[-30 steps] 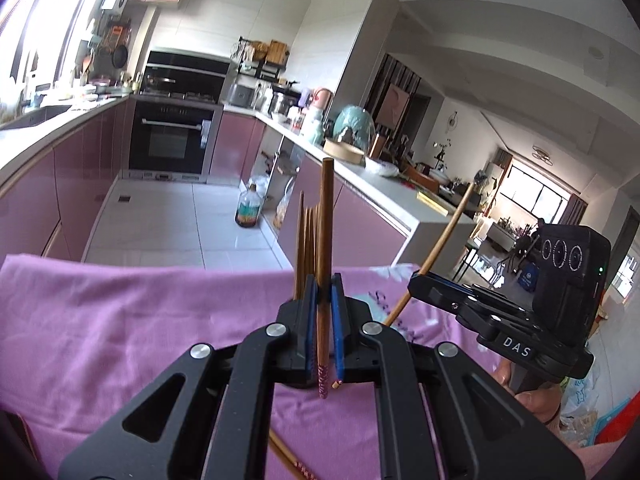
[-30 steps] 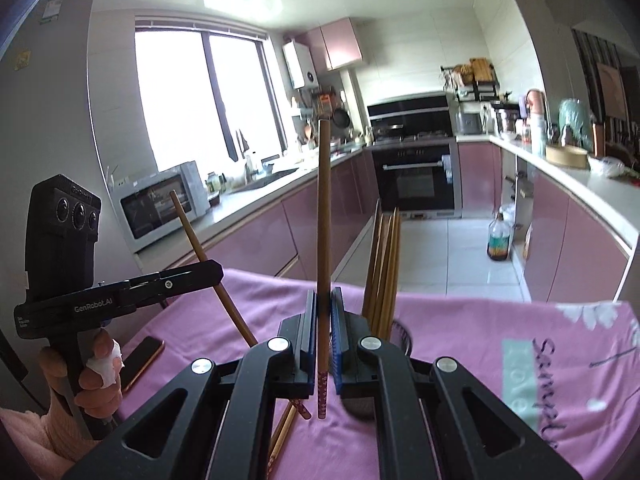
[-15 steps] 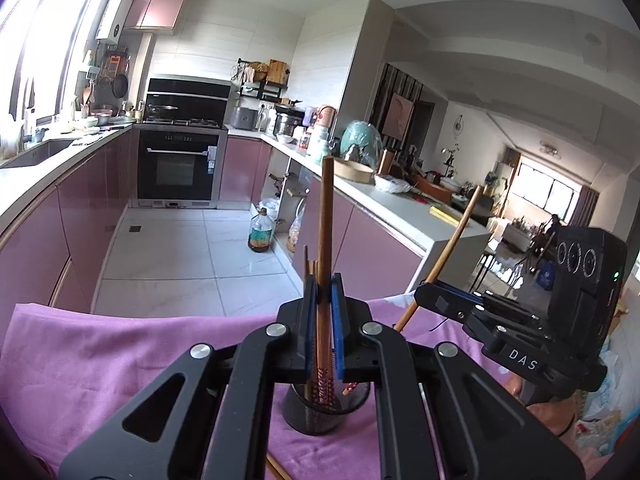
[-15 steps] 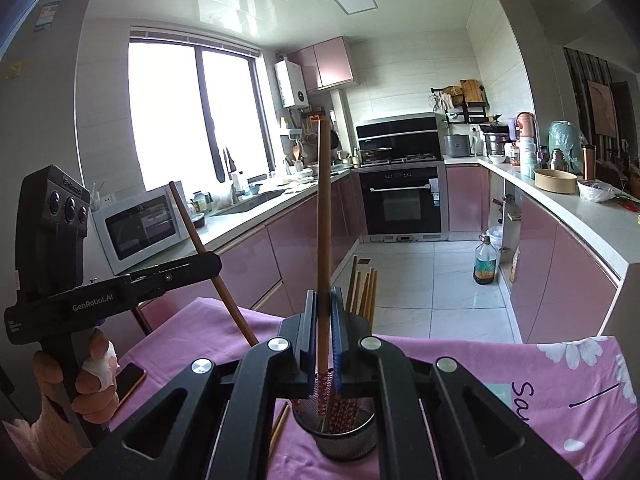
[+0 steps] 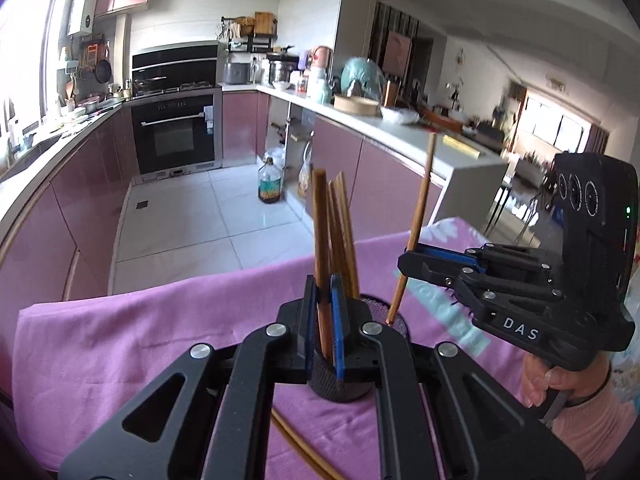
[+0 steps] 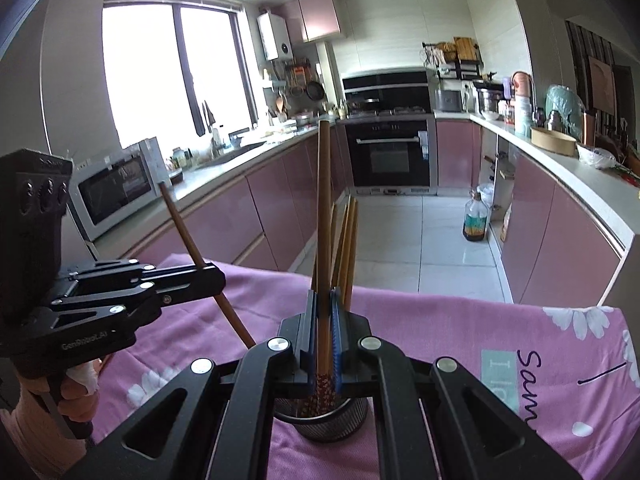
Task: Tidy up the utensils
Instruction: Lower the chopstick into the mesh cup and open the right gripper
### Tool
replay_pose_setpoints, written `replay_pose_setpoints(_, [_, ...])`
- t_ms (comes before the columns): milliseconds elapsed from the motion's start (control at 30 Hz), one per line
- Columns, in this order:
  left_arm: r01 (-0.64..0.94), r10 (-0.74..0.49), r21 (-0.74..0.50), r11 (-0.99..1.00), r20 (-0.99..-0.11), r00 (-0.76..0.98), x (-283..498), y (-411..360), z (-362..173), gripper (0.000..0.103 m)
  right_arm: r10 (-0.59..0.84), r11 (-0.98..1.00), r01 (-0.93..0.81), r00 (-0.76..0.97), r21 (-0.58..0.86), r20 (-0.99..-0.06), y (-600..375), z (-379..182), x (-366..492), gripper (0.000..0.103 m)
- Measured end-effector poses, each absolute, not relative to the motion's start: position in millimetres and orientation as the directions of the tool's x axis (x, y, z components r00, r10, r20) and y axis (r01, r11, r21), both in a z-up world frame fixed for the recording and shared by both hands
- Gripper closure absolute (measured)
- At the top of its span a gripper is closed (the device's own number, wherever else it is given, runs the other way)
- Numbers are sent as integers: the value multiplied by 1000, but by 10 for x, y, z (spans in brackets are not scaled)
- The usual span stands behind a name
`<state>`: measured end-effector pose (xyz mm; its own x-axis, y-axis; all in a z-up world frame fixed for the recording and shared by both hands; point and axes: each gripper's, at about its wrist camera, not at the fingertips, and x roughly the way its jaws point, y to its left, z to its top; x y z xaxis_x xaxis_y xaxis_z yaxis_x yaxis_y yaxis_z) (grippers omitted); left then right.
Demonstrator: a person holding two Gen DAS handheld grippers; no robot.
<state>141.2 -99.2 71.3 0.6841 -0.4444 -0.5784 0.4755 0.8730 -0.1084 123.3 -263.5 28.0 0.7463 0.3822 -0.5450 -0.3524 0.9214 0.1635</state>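
Two chopsticks [image 5: 321,248] clamped, holder [image 5: 340,384] half hidden

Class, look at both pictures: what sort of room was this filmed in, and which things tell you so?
A home kitchen, most likely: a black built-in oven, glossy pink base cabinets under a pale worktop, and a white microwave oven beside the window.

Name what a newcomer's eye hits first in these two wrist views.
Two black grippers, each clamped on one upright wooden chopstick: the left gripper and the right gripper. Both hang over a dark mesh holder in the foreground, which already holds several chopsticks. The holder stands on a pink flowered cloth, with a pink-cabinet kitchen behind.
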Motion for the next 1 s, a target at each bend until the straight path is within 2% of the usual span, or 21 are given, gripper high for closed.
replay_pose_setpoints(233, [481, -435, -106, 870, -624, 649, 1662, -1002, 594, 95, 363, 928, -333, 709, 166, -605, -2595, 96, 1359, 98])
replay_pose_setpoints(433, [472, -430, -115, 874, -634, 643, 1878, -1044, 579, 95, 353, 934, -306, 704, 184, -616, -2630, 22, 1448, 97])
replay_pose_setpoints(700, [445, -425, -140, 884, -635, 645, 2089, -1079, 468, 91, 353, 935, -284, 715, 210, -604, -2679, 0, 1431, 95])
replay_pose_setpoints(867, [441, -429, -145, 886, -622, 655, 2087, -1068, 428, 90, 366, 931, -290, 723, 224, -586, -2719, 20, 1379, 87])
replay_pose_setpoints(1000, [434, -441, -166, 885, -597, 670, 2073, -1000, 435, 90, 380, 925, -299, 727, 234, -573, -2721, 37, 1325, 86])
